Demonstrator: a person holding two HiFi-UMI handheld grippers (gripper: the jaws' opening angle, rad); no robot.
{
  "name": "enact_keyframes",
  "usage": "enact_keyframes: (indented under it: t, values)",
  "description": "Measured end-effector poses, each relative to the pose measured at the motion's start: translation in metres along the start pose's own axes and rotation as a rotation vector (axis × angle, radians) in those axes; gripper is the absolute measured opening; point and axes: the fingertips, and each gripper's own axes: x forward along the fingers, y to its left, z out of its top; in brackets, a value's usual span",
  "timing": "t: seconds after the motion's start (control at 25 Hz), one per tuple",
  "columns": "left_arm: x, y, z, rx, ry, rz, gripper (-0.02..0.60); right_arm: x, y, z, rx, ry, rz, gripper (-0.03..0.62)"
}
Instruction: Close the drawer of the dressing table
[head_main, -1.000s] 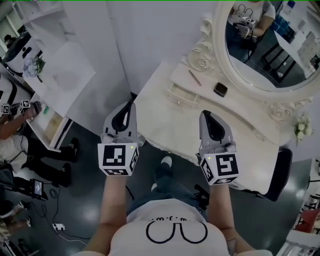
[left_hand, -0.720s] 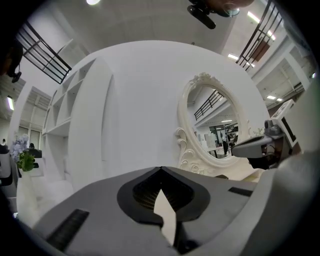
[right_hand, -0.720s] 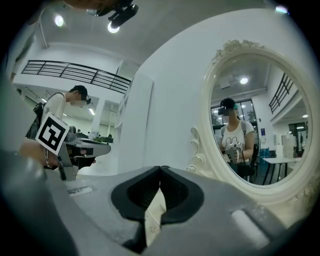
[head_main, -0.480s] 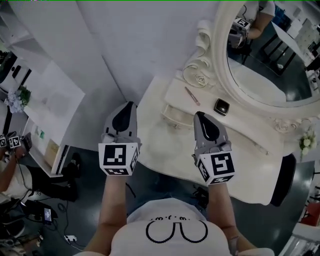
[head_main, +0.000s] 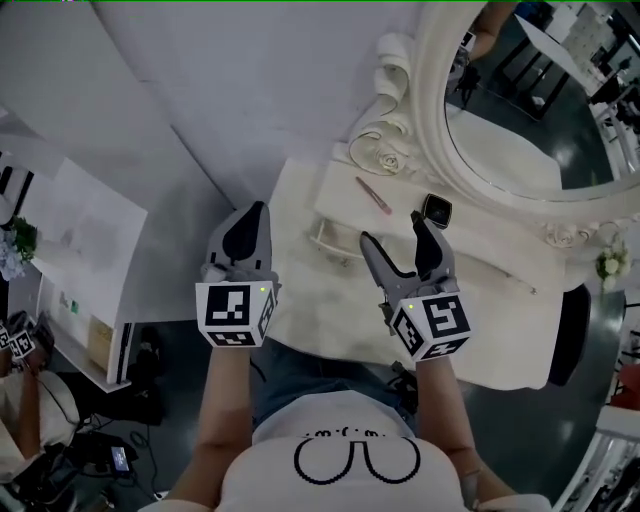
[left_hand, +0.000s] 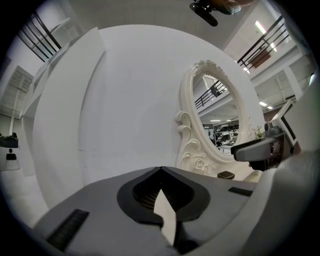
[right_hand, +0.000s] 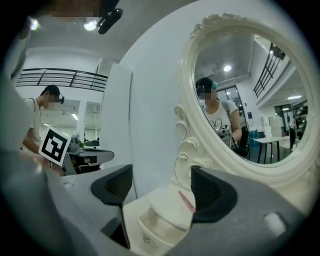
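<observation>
Now | left claw (head_main: 257, 209) together, pointing forward | right claw (head_main: 393, 228) just opened, empty, facing drawer (head_main: 336, 238)

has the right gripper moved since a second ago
Yes, the right gripper has come nearer the drawer of the dressing table; its jaws have just been opening, nothing between them.

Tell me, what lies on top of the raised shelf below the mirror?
A thin pink stick and a small dark square case. The right gripper, fingers just opening with nothing between them, hides part of that shelf.
</observation>
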Motion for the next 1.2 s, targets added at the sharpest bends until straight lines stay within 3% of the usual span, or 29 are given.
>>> enact_keyframes:
  t: [0.2,0.48,0.68,1.2]
  values:
    - [0.018,0.007,-0.005,0.002,0.012,-0.094,-0.002,0.009,-0.001,-0.014,0.034,0.061,-0.100,0.337]
    - [0.033,0.012,-0.026,0.002,0.064,-0.213,-0.002,0.015,0.008,-0.068,0.103,0.201,-0.229,0.196]
    - [0.041,0.013,-0.051,-0.008,0.115,-0.263,-0.002,0.016,0.019,-0.115,0.158,0.315,-0.281,0.132]
    - [0.048,0.008,-0.098,-0.035,0.203,-0.332,-0.002,0.020,0.039,-0.219,0.328,0.560,-0.332,0.114]
